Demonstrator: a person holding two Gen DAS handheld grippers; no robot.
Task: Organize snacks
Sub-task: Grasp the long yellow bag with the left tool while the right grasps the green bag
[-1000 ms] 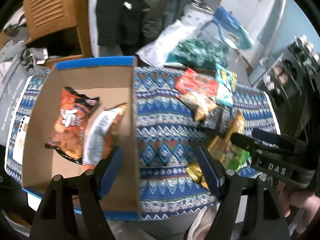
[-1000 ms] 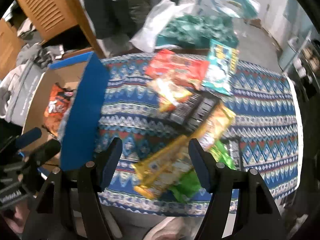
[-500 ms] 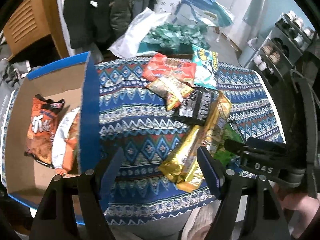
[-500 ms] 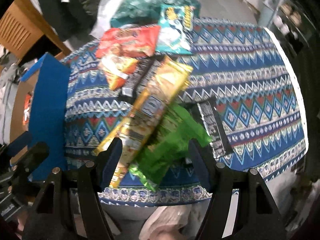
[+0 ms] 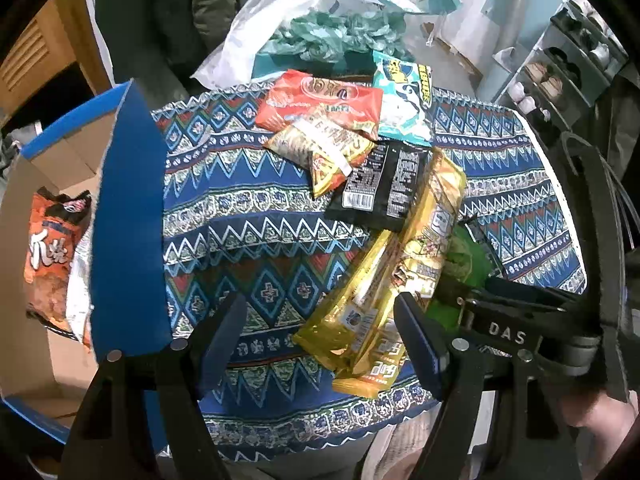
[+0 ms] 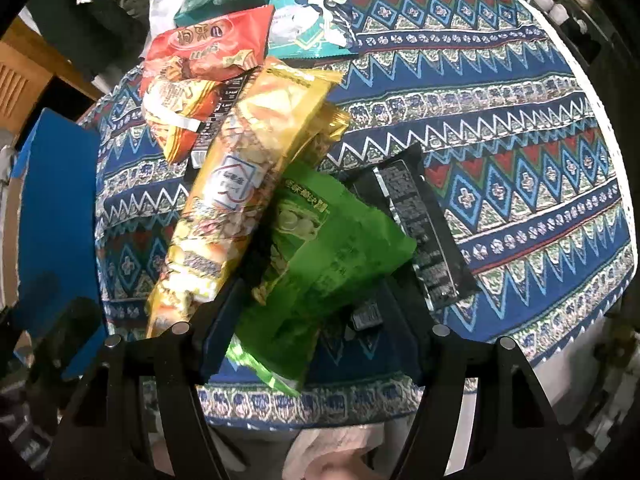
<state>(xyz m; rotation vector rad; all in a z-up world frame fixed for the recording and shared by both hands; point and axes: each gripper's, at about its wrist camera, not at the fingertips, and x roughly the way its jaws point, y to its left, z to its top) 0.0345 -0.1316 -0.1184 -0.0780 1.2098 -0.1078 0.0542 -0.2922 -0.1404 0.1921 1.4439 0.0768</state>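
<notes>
The crinkled green foil snack bag (image 6: 320, 256) lay at the near edge of the heap on the patterned blue cloth-covered table (image 6: 500, 92), its low corner tucked between the fingers of the right gripper (image 6: 312, 312), whose jaws stood apart around it and were not yet pressed on it. It overlapped a long yellow plastic biscuit pack (image 6: 248, 184) on 1 side and a narrow black wrapper (image 6: 424, 232) on the other. A good grip would probably bite the sealed bottom edge alone, so the yellow pack would not drag along, and lift straight before swinging across. The left gripper (image 5: 320, 332) hung open above the cloth, touching nothing. Beyond it the blue-edged cardboard box (image 5: 128, 220) held an orange crisp bag (image 5: 52, 248), likely the place for the green bag.
</notes>
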